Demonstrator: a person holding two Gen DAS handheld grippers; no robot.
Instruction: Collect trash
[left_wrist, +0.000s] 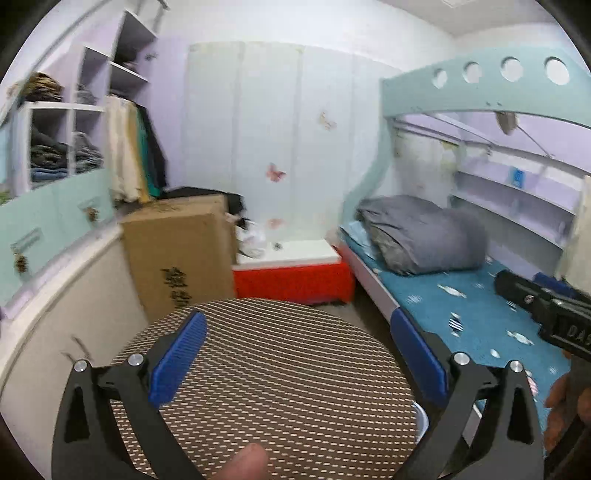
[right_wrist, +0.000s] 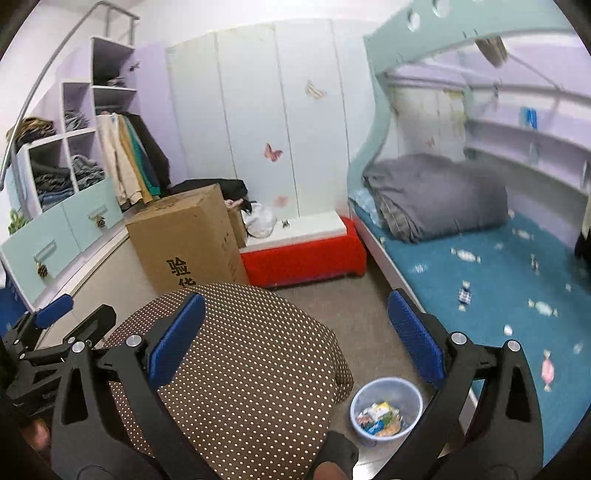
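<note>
A small blue plastic trash bin (right_wrist: 386, 410) stands on the floor by the bed, with colourful wrappers (right_wrist: 380, 415) inside; only its rim (left_wrist: 421, 421) peeks out in the left wrist view. My left gripper (left_wrist: 299, 354) is open and empty above a round brown dotted table (left_wrist: 273, 384). My right gripper (right_wrist: 295, 332) is open and empty above the table's edge (right_wrist: 243, 362) and the floor. The left gripper (right_wrist: 55, 306) also shows at the left of the right wrist view, and the right gripper's body (left_wrist: 546, 306) shows at the right of the left wrist view.
A cardboard box (right_wrist: 188, 240) and a red-and-white bench (right_wrist: 303, 254) stand beyond the table. A bunk bed (right_wrist: 498, 280) with a blue candy-print sheet and a grey duvet (right_wrist: 436, 195) fills the right. Shelves and drawers (right_wrist: 62, 218) line the left.
</note>
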